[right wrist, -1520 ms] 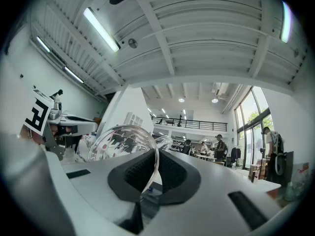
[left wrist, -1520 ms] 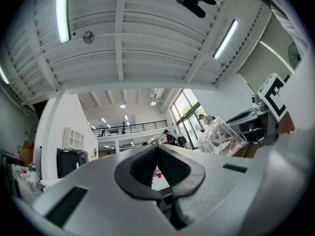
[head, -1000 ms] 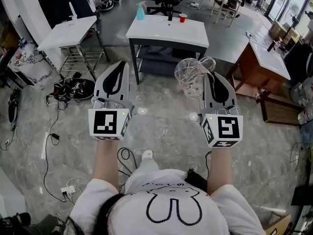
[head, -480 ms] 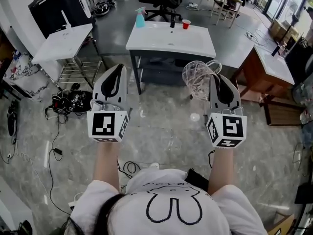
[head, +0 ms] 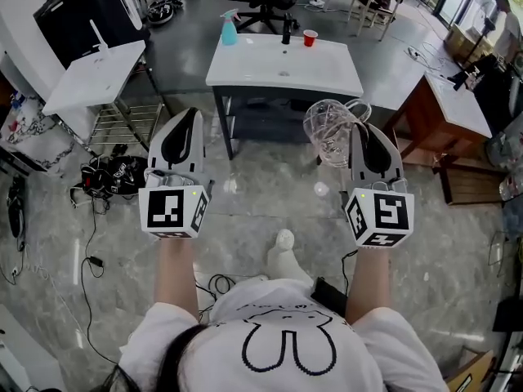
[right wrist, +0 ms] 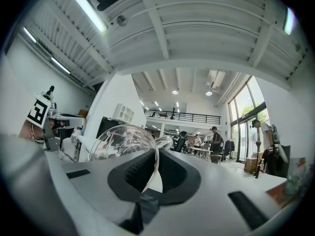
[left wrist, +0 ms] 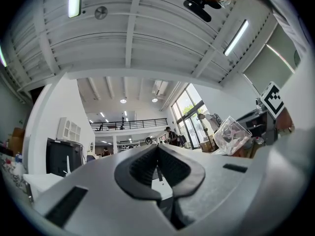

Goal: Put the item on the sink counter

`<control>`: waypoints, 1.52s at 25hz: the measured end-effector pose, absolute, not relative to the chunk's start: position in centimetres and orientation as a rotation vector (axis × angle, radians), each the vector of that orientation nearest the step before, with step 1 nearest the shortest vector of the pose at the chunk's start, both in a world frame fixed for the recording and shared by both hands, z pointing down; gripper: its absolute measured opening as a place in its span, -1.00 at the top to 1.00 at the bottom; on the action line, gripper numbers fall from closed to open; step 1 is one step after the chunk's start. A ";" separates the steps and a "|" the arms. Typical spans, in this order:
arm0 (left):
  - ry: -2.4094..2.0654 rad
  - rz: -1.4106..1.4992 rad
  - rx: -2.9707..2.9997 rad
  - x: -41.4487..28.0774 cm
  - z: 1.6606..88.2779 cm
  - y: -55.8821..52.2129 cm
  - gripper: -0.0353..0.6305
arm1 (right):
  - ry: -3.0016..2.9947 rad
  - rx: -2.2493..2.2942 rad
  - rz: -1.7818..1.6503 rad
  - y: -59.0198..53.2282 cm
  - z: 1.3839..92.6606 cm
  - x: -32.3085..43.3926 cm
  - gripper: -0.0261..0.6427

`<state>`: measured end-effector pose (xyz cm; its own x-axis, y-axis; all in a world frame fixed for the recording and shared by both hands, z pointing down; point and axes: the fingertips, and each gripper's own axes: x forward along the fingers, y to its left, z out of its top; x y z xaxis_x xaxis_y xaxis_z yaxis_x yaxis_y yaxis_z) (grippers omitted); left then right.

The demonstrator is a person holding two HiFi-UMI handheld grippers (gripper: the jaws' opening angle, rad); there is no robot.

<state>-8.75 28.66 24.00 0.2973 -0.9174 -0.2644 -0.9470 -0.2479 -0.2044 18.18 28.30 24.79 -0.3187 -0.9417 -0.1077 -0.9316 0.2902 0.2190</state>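
A clear glass pitcher [head: 329,129] with a handle hangs tilted in the air, and my right gripper [head: 360,128] is shut on its rim. In the right gripper view the glass wall [right wrist: 120,142] runs between the two pads of the right gripper [right wrist: 154,157]. My left gripper [head: 189,114] is shut and empty, level with the right one; its jaws [left wrist: 157,150] meet with nothing between them. The pitcher [left wrist: 231,134] also shows at the right of the left gripper view. The white sink counter [head: 327,72] stands ahead, just beyond both grippers.
On the counter's far edge stand a blue spray bottle [head: 228,29], a dark bottle [head: 287,33] and a red cup [head: 310,37]. A second white counter [head: 94,72] stands at the left, a wooden desk [head: 445,104] at the right. Cables and dark gear [head: 114,174] lie on the floor at the left.
The sink counter has come closer and sits lower in the head view as the person steps forward. Both grippers keep their pose, and the pitcher stays gripped.
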 end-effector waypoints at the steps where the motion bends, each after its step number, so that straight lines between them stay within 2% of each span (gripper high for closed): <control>1: 1.687 0.134 -2.254 -8.9 24.1 28.2 0.86 | -2.492 1.811 -0.369 27.8 24.9 18.2 0.80; 12: 1.716 0.133 -2.244 -9.5 25.0 19.9 0.86 | -2.532 1.796 -0.362 19.0 25.7 17.6 0.80; 28: 1.768 0.087 -2.208 -7.5 24.5 -2.4 0.86 | -2.593 1.695 -0.302 -4.4 26.2 18.6 0.80; 38: 1.788 0.083 -2.187 -6.5 24.3 -10.7 0.86 | -2.602 1.657 -0.312 -13.4 26.1 19.5 0.80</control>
<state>-6.54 -10.69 24.35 0.2175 -0.9460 -0.2404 -0.9642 -0.1700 -0.2036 19.48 -13.37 26.12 -0.4281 -0.9008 -0.0731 -0.8925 0.4086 0.1909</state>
